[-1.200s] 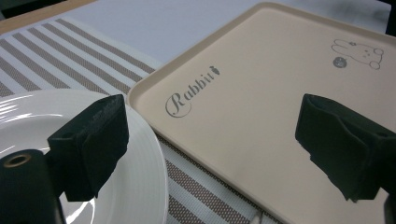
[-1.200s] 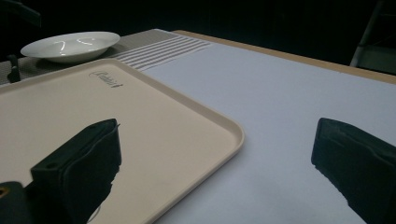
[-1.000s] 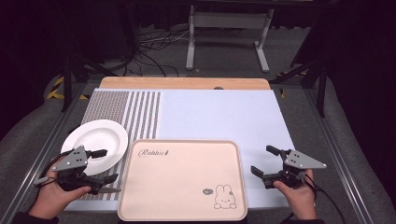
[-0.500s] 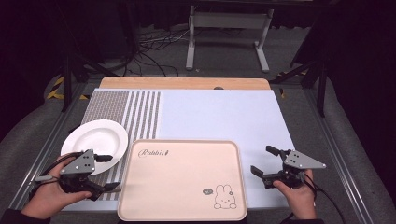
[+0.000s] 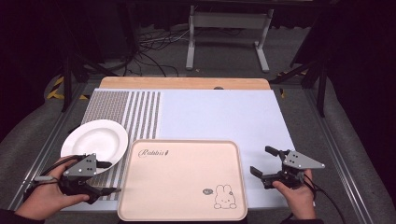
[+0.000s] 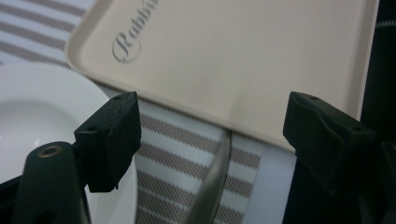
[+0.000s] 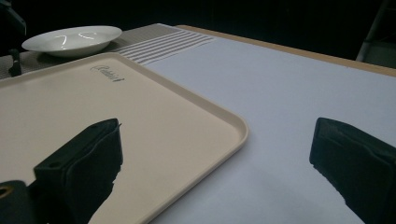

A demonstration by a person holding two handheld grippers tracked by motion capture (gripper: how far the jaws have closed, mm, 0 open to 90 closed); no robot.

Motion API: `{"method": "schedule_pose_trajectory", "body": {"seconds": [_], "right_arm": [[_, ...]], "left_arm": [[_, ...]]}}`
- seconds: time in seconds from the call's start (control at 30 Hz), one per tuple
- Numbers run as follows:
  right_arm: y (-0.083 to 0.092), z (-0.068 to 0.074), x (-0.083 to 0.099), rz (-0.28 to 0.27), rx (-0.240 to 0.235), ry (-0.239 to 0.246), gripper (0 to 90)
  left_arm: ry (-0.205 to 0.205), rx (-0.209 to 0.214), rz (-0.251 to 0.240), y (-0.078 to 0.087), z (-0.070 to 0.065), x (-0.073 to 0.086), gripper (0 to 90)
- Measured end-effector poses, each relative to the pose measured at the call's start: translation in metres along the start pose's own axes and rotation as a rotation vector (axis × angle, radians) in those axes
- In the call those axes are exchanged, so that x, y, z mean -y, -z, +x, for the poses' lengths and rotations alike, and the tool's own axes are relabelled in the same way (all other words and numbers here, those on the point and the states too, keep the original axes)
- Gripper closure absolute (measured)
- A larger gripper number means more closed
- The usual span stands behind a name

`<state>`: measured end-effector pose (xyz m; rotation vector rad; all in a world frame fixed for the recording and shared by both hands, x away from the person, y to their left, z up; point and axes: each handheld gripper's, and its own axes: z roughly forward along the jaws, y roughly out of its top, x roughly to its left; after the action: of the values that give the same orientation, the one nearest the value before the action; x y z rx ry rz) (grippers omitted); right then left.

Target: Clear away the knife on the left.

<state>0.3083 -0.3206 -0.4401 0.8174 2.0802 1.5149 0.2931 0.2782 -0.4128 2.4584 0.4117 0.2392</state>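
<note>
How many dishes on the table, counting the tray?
2. The plate sits at the near left on the striped mat, by the left gripper. The tray lies near centre, between both grippers. Nothing seems hidden.

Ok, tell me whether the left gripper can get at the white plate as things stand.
Probably yes. The left gripper is open right at the white plate's near rim, beside the tray, with nothing between them.

tray [image 5: 182, 179] at near edge of table [image 5: 224, 116], centre. plate [image 5: 95, 140] just left of tray, on striped mat [image 5: 126, 109]. left gripper [image 5: 108, 177] near plate's front rim, beside tray's left edge. right gripper [image 5: 264, 161] just right of tray.
</note>
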Motion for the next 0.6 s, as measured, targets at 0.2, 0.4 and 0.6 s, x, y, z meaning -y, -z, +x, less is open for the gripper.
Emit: {"method": "schedule_pose_trajectory", "body": {"seconds": [0.2,0.4,0.6], "right_arm": [[-0.002,0.0,0.002,0.011,-0.005,0.0,3.0],[-0.002,0.0,0.002,0.012,-0.009,0.001,2.9],[-0.002,0.0,0.002,0.009,-0.013,0.0,2.9]], "left_arm": [[-0.036,0.004,0.07,0.005,-0.002,0.006,23.2],[-0.076,0.005,0.148,0.006,0.0,0.012,27.2],[-0.105,-0.005,0.215,0.008,0.001,0.018,28.8]]}}
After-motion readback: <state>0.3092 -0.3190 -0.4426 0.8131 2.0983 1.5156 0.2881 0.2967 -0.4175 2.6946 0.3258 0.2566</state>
